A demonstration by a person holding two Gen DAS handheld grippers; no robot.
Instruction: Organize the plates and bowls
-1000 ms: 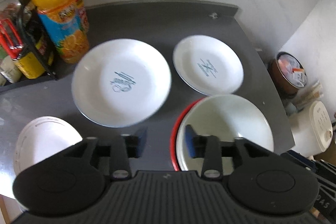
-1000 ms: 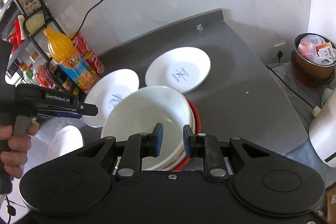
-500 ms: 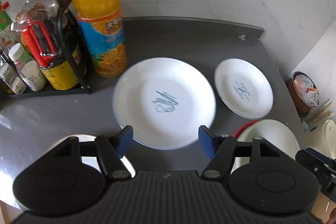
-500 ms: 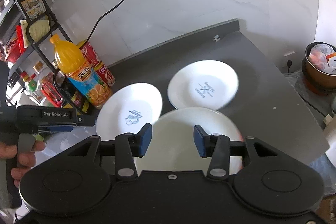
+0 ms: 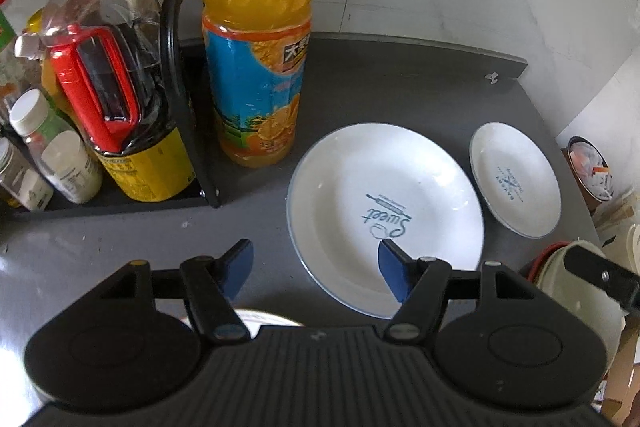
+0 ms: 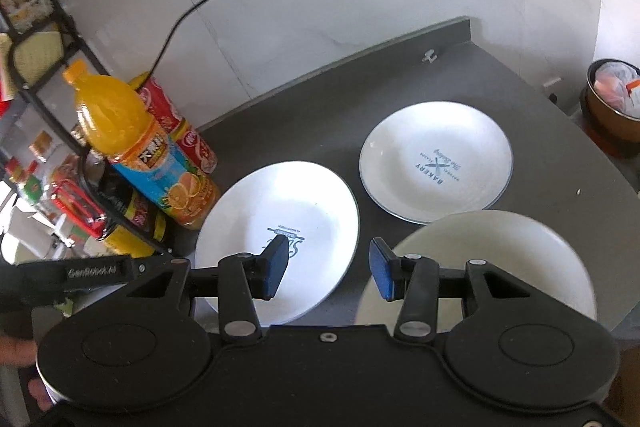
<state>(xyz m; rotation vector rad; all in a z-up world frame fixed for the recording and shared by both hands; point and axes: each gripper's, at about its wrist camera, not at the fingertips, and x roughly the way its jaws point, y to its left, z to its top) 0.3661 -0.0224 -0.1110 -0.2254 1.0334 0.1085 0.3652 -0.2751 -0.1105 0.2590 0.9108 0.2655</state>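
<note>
A large white plate (image 5: 384, 195) printed "Sweet" lies mid-counter, with a smaller "Bakery" plate (image 5: 516, 183) to its right. My left gripper (image 5: 316, 267) hovers open over the large plate's near-left edge, holding nothing. A white bowl (image 5: 576, 291) sits in a red-rimmed dish at the right edge. Another white bowl (image 5: 264, 317) peeks out under the left gripper. In the right wrist view my right gripper (image 6: 329, 269) is open and empty above the gap between the large plate (image 6: 304, 199) and the white bowl (image 6: 500, 247). The small plate (image 6: 436, 159) lies beyond.
An orange juice bottle (image 5: 256, 47) stands just left of the large plate, beside a black rack (image 5: 176, 75) full of bottles. Red cans (image 6: 176, 123) stand behind the bottle. A bin (image 6: 612, 107) sits off the counter's right edge. A hand (image 6: 16, 347) holds the left gripper.
Both grippers have opened wider. My left gripper swung left towards the juice bottle and rack. My right gripper pulled back off the bowl and now sits left of it.
</note>
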